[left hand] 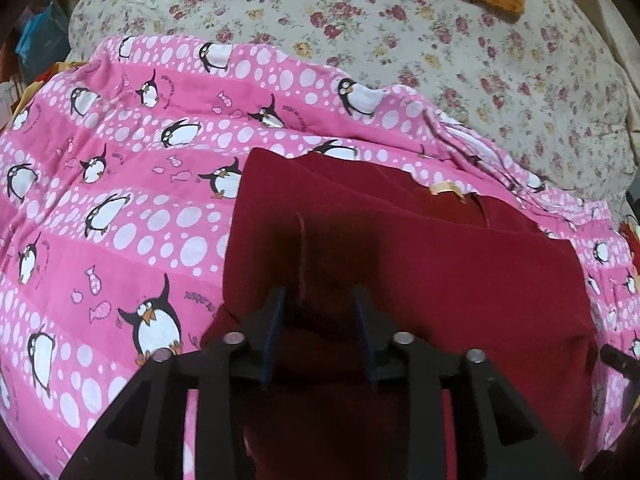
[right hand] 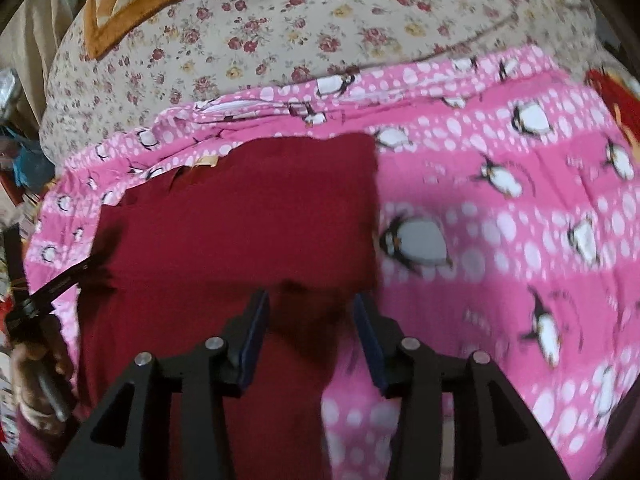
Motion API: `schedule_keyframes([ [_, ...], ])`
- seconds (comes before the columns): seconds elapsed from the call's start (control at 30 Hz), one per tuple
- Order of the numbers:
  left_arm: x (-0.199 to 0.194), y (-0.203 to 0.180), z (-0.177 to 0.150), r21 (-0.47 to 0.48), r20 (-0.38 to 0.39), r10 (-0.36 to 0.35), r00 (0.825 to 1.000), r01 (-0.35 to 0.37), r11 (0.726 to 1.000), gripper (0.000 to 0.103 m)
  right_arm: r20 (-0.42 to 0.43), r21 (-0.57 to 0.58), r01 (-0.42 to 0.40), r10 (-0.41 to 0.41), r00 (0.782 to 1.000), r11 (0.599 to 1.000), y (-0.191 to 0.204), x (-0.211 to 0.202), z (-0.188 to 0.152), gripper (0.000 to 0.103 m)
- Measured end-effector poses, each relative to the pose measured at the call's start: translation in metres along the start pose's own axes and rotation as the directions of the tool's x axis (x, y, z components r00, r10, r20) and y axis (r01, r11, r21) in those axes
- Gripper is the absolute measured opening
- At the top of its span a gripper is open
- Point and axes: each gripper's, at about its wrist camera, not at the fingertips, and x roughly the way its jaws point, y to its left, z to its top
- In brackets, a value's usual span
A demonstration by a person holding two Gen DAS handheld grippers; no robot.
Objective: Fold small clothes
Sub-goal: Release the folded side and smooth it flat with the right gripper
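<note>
garment: dark red cloth point(left hand: 420, 264) lies flat on the penguin sheet point(left hand: 100, 208) | left gripper point(left hand: 320, 300): part-open, cloth ridge between, grip unclear | right gripper point(right hand: 310, 300): part-open, empty, over cloth's near edge, likely for regrasping

Under the left gripper point(left hand: 318, 300), matt black plastic with shiny metal pins, lies a soft, matt dark red cloth garment point(left hand: 420, 264). Beyond it spreads a printed pink cotton-like sheet point(left hand: 120, 200), smooth but creased.
</note>
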Motion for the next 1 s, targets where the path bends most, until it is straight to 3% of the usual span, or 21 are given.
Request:
schedule_keyframes([
  [0.27,-0.035,-0.019,-0.022,0.091,0.053,0.008,0.999,-0.012,0.996,0.022,0.005,0.006,-0.013,0.013,1.000,1.000,-0.005,-0.022,-0.030,0.062],
  [0.63,-0.074,-0.013,-0.066,0.069,0.047,0.101,0.994,-0.104,0.992,0.022,0.000,-0.006,-0.031,0.031,1.000,1.000,-0.012,-0.048,-0.066,0.065],
  [1.0,-0.099,-0.008,-0.113,0.058,0.037,0.130,0.991,-0.132,0.990,0.022,-0.029,-0.043,-0.077,0.076,0.997,0.996,-0.004,-0.050,-0.099,0.067],
])
